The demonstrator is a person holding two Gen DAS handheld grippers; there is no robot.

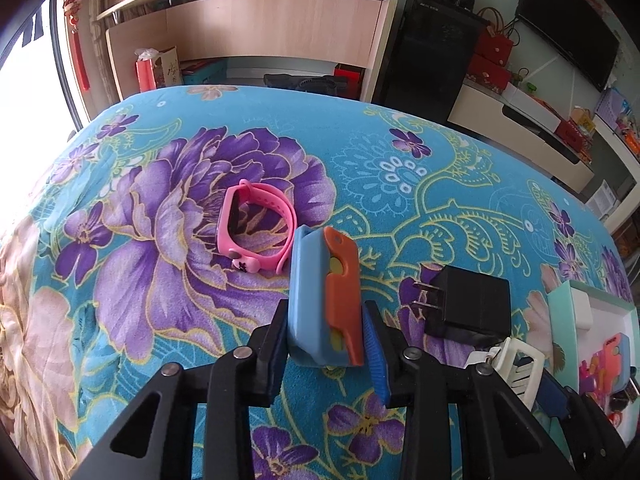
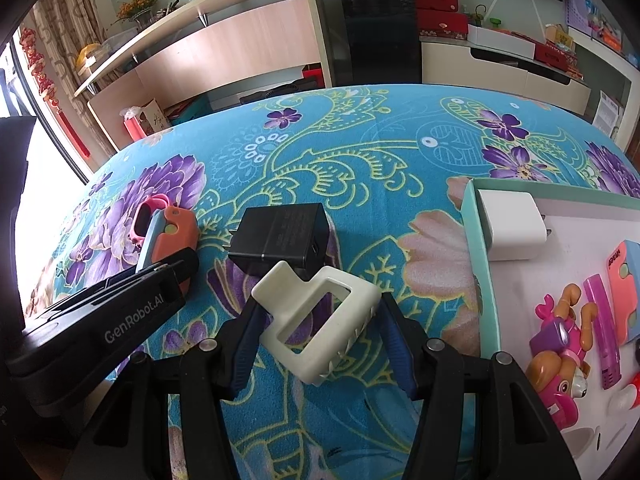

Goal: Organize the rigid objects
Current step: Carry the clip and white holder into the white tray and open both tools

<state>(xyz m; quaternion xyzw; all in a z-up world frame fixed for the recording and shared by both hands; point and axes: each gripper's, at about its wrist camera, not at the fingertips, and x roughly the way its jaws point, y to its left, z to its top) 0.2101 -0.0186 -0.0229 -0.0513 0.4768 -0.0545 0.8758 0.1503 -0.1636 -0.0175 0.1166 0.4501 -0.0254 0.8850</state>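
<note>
My left gripper (image 1: 326, 340) is shut on a blue and orange plastic gadget (image 1: 320, 296), which stands upright between the pads above the flowered cloth. A pink watch band (image 1: 256, 232) lies just beyond it. To the right sits a black plug charger (image 1: 468, 304) on the cloth. My right gripper (image 2: 320, 340) is shut on a white hair claw clip (image 2: 316, 320), tilted, just in front of the black charger (image 2: 284, 236). In the right wrist view the left gripper's arm (image 2: 132, 320) comes in from the left with the gadget (image 2: 172, 236).
A teal-rimmed box (image 2: 474, 240) with a white inside lies at the right; in it are a white charger (image 2: 512, 224), a toy dog (image 2: 560, 352), a purple stick (image 2: 600, 320) and another orange and blue piece (image 2: 624, 296). The teal floral cloth (image 2: 360, 140) covers the table. Shelves and cabinets stand behind.
</note>
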